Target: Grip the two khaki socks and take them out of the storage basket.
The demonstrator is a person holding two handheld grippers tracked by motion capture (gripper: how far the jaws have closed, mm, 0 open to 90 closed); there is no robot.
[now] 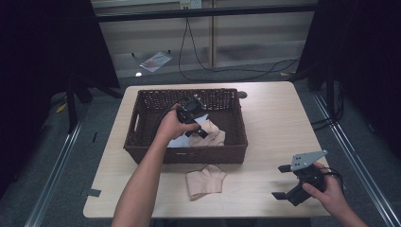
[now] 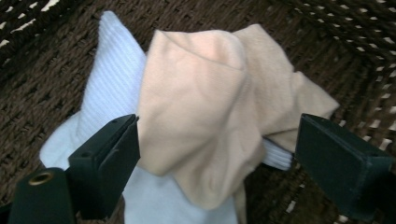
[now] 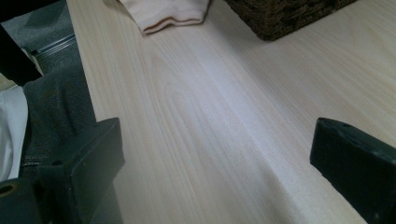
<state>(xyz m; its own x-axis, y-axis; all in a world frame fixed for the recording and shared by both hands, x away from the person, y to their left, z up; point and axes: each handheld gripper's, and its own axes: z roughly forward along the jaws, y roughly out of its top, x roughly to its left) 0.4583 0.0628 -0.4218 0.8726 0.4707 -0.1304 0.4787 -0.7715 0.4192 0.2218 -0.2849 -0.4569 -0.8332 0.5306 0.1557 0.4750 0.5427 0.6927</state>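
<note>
The work in hand was the removal of socks from a dark wicker basket (image 1: 142, 116) onto the worktop (image 1: 274, 123). One beige sock (image 1: 204, 181) already lay flat on the worktop, just in front of the basket's near wall; that portion was judged complete.

Inside the basket, a second beige sock (image 2: 205, 116) lay crumpled on top of a pale blue ribbed sock (image 2: 114, 79). The left gripper (image 1: 195, 124) was lowered into the basket directly over the beige sock. Its jaws stood wide apart, one at each side of the cloth, with the left pad at the sock's edge; no pinch on the fabric was evident, so nothing was judged to be held.

The right gripper (image 1: 281, 181) rested low over the near right part of the worktop, well apart from the basket, jaws spread wide with bare wood between them.

Outstanding, on this evidence: closing on the beige sock, lifting it out, and then dealing with the blue sock beneath. The task was judged under halfway.
</note>
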